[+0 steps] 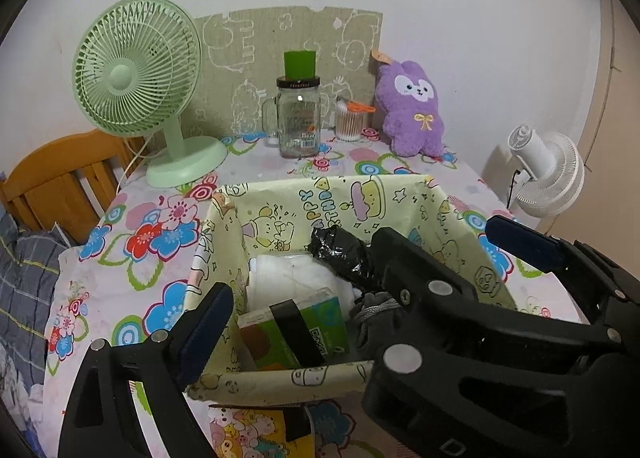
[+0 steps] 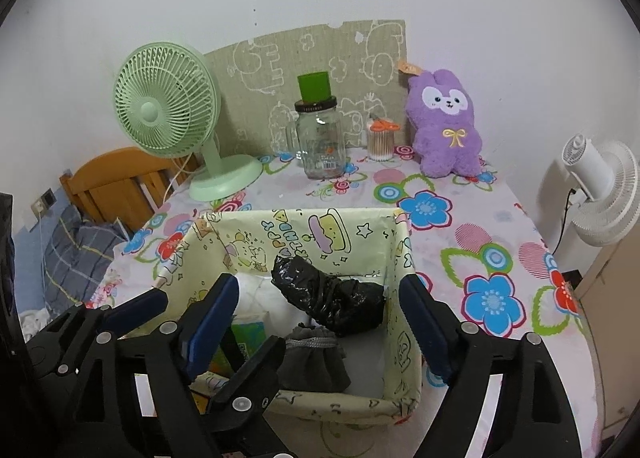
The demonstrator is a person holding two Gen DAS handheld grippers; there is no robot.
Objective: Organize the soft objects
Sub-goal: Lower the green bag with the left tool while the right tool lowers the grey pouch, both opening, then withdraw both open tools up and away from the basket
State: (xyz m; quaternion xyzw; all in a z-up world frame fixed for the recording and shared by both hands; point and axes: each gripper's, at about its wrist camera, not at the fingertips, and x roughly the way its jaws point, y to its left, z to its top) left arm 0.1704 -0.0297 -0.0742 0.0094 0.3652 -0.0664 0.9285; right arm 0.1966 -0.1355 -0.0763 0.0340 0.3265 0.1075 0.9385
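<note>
Tablecloth (image 1: 132, 270) with bright flowers covers the table in the left wrist view; the paper-lined box (image 1: 280, 202), printed "HAPPY BIRTHDAY", holds a black plastic roll (image 1: 340, 254) beneath the wide, empty left gripper (image 1: 360, 270). In the right wrist view, the right gripper (image 2: 320, 306) gapes empty above a grey pouch (image 2: 314, 362); a purple plush (image 2: 444, 126) sits by the wall.

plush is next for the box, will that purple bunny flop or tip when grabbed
The purple bunny plush looks fluffy and stuffed, so it would probably squash under the pads and sag. It seems to lean on the board behind, so a nudge may topple it. Its fuzzy surface should grip well.
</note>
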